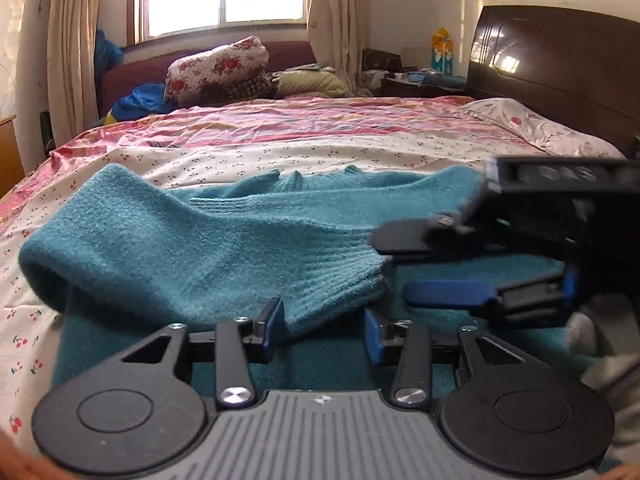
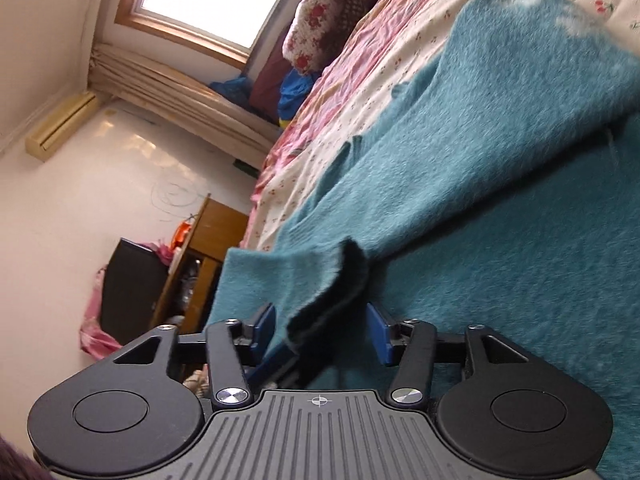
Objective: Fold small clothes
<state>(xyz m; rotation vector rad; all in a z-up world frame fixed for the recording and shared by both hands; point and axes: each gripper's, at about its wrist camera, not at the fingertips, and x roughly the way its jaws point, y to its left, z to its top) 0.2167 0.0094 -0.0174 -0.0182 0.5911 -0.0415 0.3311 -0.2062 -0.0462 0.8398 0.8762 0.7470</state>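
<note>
A teal fuzzy sweater (image 1: pixel 208 240) lies on the bed, with one sleeve folded across its body and the ribbed cuff (image 1: pixel 344 280) lying just ahead of my left gripper (image 1: pixel 324 328). The left gripper is open, with the cuff edge between its blue pads. My right gripper (image 1: pixel 400 264) comes in from the right, turned on its side and open, its fingers above and below the cuff edge. In the right wrist view the sweater (image 2: pixel 480 160) fills the right side. The cuff edge (image 2: pixel 332 300) hangs between the spread fingers of the right gripper (image 2: pixel 324 332).
The bed has a cherry-print sheet (image 1: pixel 280 152) and a pink striped part behind it. A floral bundle (image 1: pixel 216 68) and pillows sit at the far end under the window. A dark headboard (image 1: pixel 560 68) is at the right. A wooden cabinet (image 2: pixel 208 248) stands beside the bed.
</note>
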